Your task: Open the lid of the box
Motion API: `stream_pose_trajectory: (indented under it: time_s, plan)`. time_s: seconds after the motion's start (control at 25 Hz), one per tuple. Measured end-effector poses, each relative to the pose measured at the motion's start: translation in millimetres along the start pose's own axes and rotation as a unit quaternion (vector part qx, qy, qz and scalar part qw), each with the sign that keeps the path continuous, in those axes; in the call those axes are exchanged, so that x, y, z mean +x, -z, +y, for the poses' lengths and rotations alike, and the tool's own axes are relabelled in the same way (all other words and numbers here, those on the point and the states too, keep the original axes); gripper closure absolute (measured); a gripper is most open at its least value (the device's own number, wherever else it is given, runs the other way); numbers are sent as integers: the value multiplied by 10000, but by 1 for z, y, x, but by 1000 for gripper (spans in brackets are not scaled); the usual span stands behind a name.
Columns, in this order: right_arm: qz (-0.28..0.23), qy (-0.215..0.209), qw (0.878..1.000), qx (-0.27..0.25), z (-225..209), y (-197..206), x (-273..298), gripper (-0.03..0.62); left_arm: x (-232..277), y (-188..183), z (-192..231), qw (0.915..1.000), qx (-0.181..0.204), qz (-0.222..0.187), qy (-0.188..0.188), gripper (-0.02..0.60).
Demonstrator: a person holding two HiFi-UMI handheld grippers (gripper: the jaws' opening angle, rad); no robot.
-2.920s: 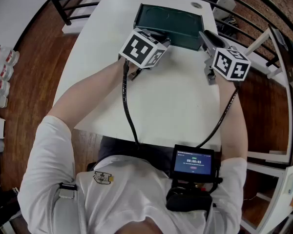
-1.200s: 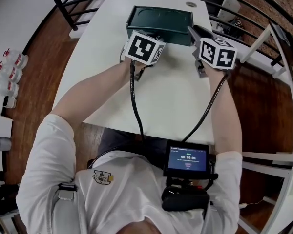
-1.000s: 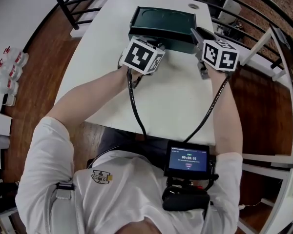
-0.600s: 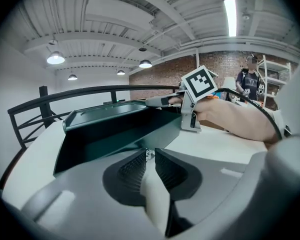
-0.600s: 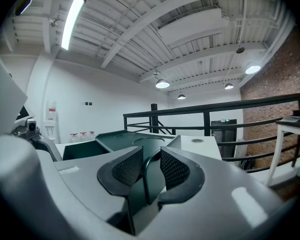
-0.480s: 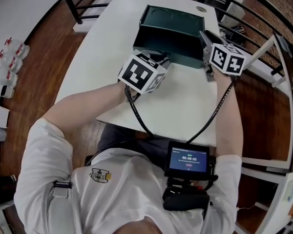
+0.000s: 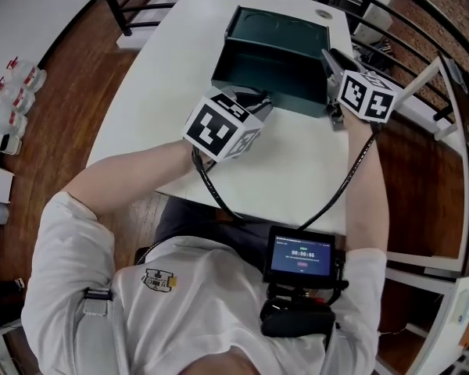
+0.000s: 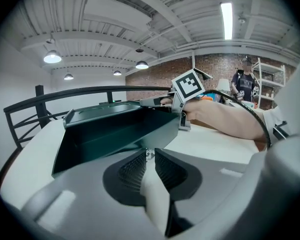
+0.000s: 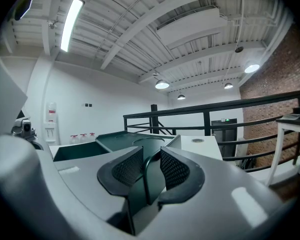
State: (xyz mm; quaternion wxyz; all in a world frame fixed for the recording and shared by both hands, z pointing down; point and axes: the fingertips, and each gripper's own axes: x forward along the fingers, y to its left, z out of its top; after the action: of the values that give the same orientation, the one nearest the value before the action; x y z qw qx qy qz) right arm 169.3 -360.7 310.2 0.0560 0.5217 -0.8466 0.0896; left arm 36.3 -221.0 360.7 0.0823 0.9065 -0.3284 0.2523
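A dark green box [image 7: 280,28] stands at the far end of the white table [image 7: 281,162]. Its embossed top shows at the back, and in front of it a dark hollow [image 7: 270,73] lies open toward me. My left gripper [image 7: 259,100] is at the front edge of that drawn-out lid part. In the left gripper view its jaws [image 8: 148,156] are shut on a small clear tab under the green edge [image 8: 115,129]. My right gripper [image 7: 330,65] is at the box's right side. In the right gripper view it [image 9: 150,166] is shut on a thin green wall edge.
A black railing [image 7: 141,10] runs round the table's far side above a wooden floor. A round cap [image 7: 322,14] sits in the table behind the box. Cables run from both grippers to a screen [image 7: 301,255] on my chest. Another person [image 8: 245,84] stands far off.
My left gripper has come toward me with the front edge in its jaws, and the box's dark hollow has opened out. The right gripper has stayed at the box's right side.
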Motion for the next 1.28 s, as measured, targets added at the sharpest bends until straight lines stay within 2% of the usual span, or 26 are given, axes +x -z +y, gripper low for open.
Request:
stream_pose_trajectory:
  time_s: [0.2,0.36,0.44,0.48,0.52,0.56,0.6,0.64,0.72,0.76,0.84,0.92,1.04,1.16,1.28]
  plan:
    - [-13,-24,10000,-47,1,-1,0,487,-1,-1,-3,9999,-16,-15,99,526]
    - [-35,-36,9999,-131,4,-6,-15,476,-15,3,-12,9987,-226,-165,432,480]
    - [-195,-54,9997,-153,10,-17,-36,476,-34,1,-13,9951,-538,-498,664,479]
    - [-262,-101,9995,-168,16,-22,-49,480,-48,-4,-10,9907,-742,-809,807,479]
    - [-310,-174,9992,-153,25,-25,-64,492,-65,-10,-5,9831,-970,-1212,967,480]
    - [-357,-270,9990,-93,35,-25,-79,518,-82,-16,3,9720,-1218,-1653,1140,505]
    - [-408,-395,9984,11,45,-23,-93,535,-97,-21,14,9583,-1483,-2057,1315,574]
    - [-448,-538,9975,135,55,-19,-105,553,-107,-24,25,9442,-1759,-2358,1480,581]
    - [-480,-837,9947,369,74,-8,-124,568,-115,-25,43,9210,-2238,-2641,1785,581]
    - [-475,-1003,9925,519,83,-1,-133,574,-115,-24,47,9126,-2393,-2687,1944,581]
    - [-410,-1404,9851,904,104,13,-146,581,-113,-22,45,9033,-2518,-2645,2251,581]
    - [-263,-1820,9767,1106,129,26,-152,588,-113,-20,39,9086,-2366,-2489,2378,581]
    - [-97,-2255,9696,942,160,33,-156,594,-112,-18,27,9209,-2007,-2304,2419,581]
    - [49,-2297,9718,532,172,34,-154,594,-113,-20,22,9288,-1810,-2242,2330,581]
    - [65,-2279,9728,414,172,32,-154,594,-113,-22,24,9292,-1810,-2264,2292,581]
